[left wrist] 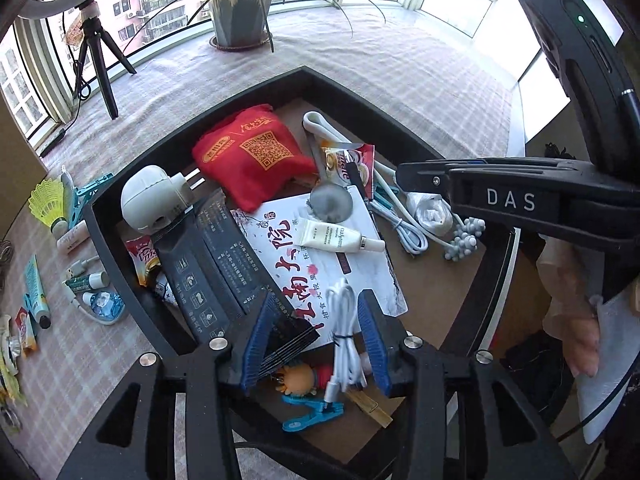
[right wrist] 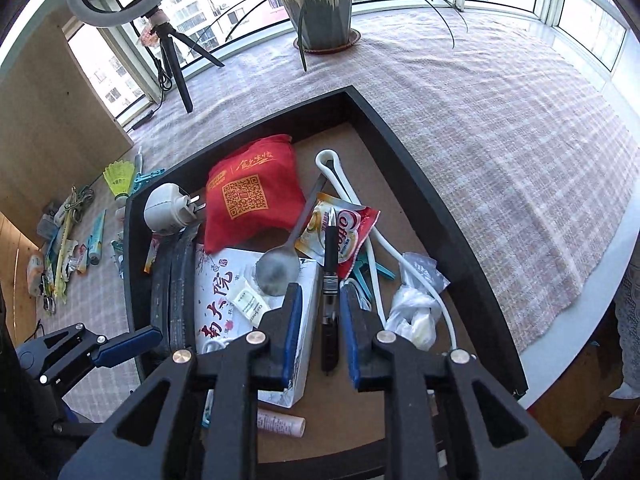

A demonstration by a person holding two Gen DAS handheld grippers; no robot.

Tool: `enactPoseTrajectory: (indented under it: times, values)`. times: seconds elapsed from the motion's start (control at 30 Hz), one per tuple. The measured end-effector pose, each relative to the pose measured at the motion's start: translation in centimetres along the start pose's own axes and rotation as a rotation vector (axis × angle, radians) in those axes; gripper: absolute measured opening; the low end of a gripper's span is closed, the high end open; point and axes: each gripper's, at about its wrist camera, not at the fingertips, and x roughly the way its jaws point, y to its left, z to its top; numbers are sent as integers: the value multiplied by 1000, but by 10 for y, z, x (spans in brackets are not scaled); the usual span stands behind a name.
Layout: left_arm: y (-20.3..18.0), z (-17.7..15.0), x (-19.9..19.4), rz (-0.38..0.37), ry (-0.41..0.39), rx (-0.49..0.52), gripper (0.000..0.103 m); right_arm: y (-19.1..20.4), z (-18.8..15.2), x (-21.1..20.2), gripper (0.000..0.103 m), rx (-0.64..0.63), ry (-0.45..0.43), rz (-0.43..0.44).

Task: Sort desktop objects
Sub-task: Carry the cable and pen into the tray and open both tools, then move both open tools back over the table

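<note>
A black open box [left wrist: 132,168] on the checked cloth holds a red pouch [left wrist: 256,152], a white plug [left wrist: 148,200], a spoon [left wrist: 330,204], a cream tube [left wrist: 336,238] and a printed booklet [left wrist: 288,256]. My left gripper [left wrist: 318,300] hangs over the box's near end. Its blue pads stand apart around a bundled white cable [left wrist: 344,320] that lies loose on the booklet. My right gripper [right wrist: 320,290] is open over a black pen [right wrist: 330,320] lying on the box floor, with a gap on each side. A coffee sachet [right wrist: 344,232] lies just beyond the pen.
Left of the box lie a yellow shuttlecock [left wrist: 48,200], several small tubes and wrappers. A potted plant [left wrist: 242,12] and a ring-light tripod [left wrist: 100,60] stand at the back by the windows. A blue clip [left wrist: 312,412] and a wooden peg [left wrist: 368,404] lie under my left gripper.
</note>
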Motion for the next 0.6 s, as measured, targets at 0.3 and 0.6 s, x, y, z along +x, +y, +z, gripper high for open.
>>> enactPoseTrajectory:
  times: [0.3, 0.6]
  values:
    - [21, -3, -17, 31, -32, -46, 42, 21, 5, -1, 24, -45, 5, 30]
    - [72, -5, -50, 124, -98, -146, 52, 53, 17, -4, 24, -88, -16, 76]
